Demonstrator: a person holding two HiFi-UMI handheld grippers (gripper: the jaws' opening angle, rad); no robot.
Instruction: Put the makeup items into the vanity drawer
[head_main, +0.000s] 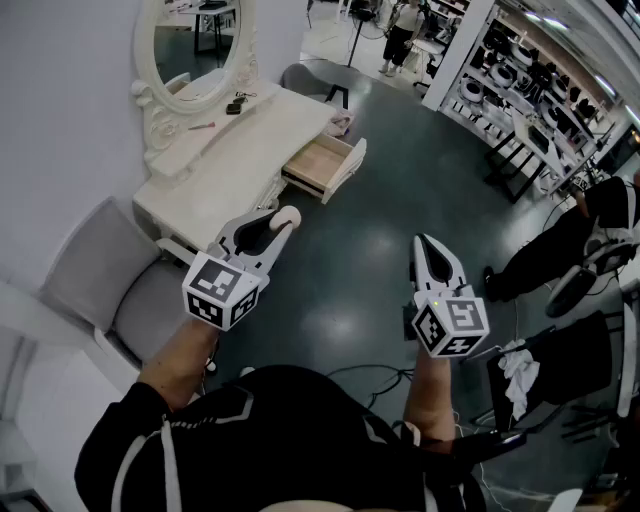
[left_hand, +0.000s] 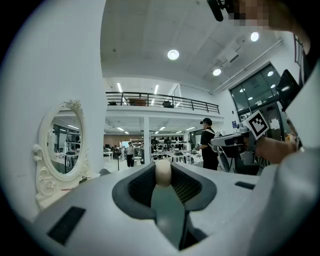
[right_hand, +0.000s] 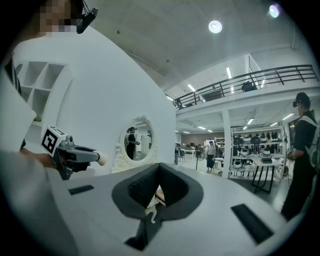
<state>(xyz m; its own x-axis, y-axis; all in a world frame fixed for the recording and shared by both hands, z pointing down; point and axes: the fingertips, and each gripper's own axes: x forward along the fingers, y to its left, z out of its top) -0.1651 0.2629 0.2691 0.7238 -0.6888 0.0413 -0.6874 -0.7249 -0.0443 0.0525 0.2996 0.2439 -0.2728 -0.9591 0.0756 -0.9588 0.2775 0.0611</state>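
Here, white vanity (head_main: 250, 140) stands on dark floor (head_main: 400, 200).

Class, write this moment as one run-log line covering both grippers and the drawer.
Left gripper: shut on cream rounded item | right gripper: shut, empty | vanity drawer: open, both grippers short of it

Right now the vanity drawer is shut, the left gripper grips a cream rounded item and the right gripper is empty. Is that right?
No. The vanity drawer stands pulled open, as the head view shows. The rest holds: the left gripper grips a cream rounded item and the right gripper is empty.
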